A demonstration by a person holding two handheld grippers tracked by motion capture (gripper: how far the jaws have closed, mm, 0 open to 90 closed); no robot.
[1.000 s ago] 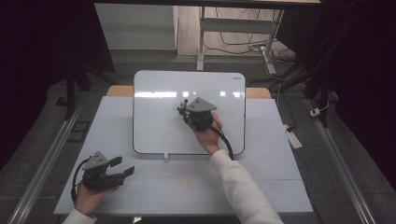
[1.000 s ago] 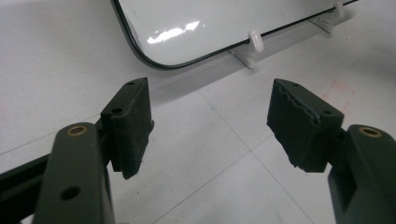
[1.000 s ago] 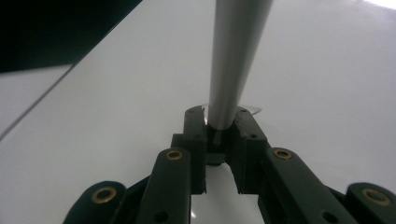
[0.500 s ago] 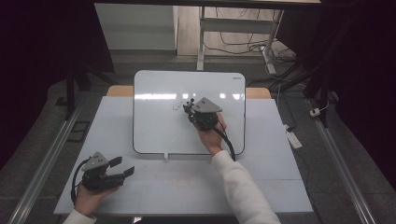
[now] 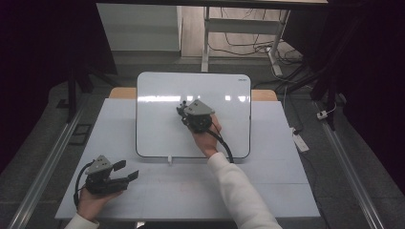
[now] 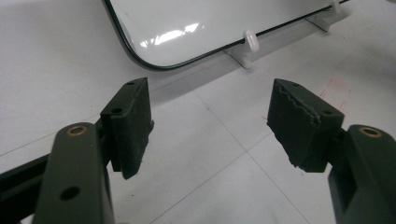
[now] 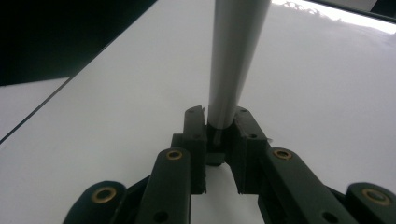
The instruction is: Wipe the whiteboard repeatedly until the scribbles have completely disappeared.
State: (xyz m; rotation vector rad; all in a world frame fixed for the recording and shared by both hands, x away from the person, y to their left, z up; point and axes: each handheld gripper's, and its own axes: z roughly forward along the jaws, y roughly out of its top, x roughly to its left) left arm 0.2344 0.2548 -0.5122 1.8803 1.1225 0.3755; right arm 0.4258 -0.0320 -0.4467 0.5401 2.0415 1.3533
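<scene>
Whiteboard [image 5: 157, 129] corner logo unreadable; right gripper [image 7: 219, 135] fingers clamped on grey marker [image 7: 233, 56], left gripper [image 6: 210, 126] fingers apart.

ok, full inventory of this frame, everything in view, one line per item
whiteboard: 1, white with a dark rim, on the table's far middle, on small white feet
pen: 1, grey barrel, clamped in the right gripper, over the whiteboard; tip not visible
table: 1, pale grey top, marked into panels
desk frame: 1, pale metal legs, on the floor beyond the table
cables: several, dark, on the floor beyond the table
power strip: 1, white, on the floor right of the table
left gripper: 1, black, held in the left hand at the table's near left, jaws wide apart
right gripper: 1, black, held in the right hand over the whiteboard, shut on the pen
</scene>
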